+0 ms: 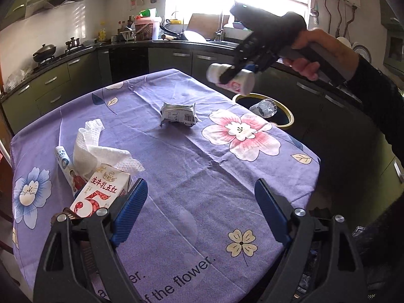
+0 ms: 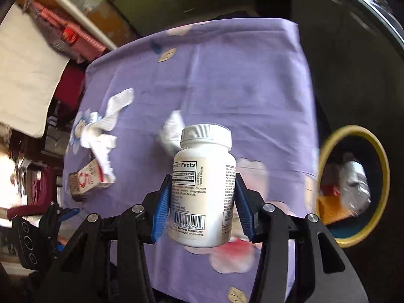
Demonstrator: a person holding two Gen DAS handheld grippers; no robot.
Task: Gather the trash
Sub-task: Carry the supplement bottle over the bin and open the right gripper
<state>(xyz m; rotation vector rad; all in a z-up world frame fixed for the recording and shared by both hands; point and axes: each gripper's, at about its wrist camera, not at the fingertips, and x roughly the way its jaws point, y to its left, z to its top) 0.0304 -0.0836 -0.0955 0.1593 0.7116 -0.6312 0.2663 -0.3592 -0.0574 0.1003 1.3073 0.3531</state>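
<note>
A: Right gripper [image 2: 202, 202], own wrist view. White pill bottle [image 2: 203, 189] sits between the two blue pads; left pad on the label side with the barcode, right pad on the opposite side. Pads press on the bottle's body. Cap points to the top of the frame, base hangs below the pad tips.

B: Held, then?

A: Yes, clamped around the lower half of the body. Cap and shoulder stand clear above the fingers.

B: Same bottle from the left wrist view?

A: Upper right of that frame. Bottle [image 1: 231, 78] lies crosswise in the right gripper [image 1: 236, 72], a hand [image 1: 318, 55] around the grip behind it. It hangs in the air above the far right corner of the purple floral tablecloth [image 1: 176, 166], near the yellow-rimmed bin [image 1: 287, 112].

B: Bin contents?

A: A crumpled clear plastic bottle [image 1: 263, 107] lies in it. In the right wrist view the bin [image 2: 378, 156] is at the right edge, beside the cloth; blurred, so other contents cannot be told.

B: Left gripper [image 1: 200, 202]?

A: Jaws wide apart, only bare cloth between the pads. Lower centre of its frame.

B: Remaining items on the cloth?

A: Milk carton [image 1: 101, 192] just beside the left finger, at lower left. White paper towel [image 1: 101, 151] draped over it. A small tube [image 1: 63, 159] touching the towel's left. A crumpled wrapper [image 1: 178, 115] at centre, well apart from both grippers.
</note>
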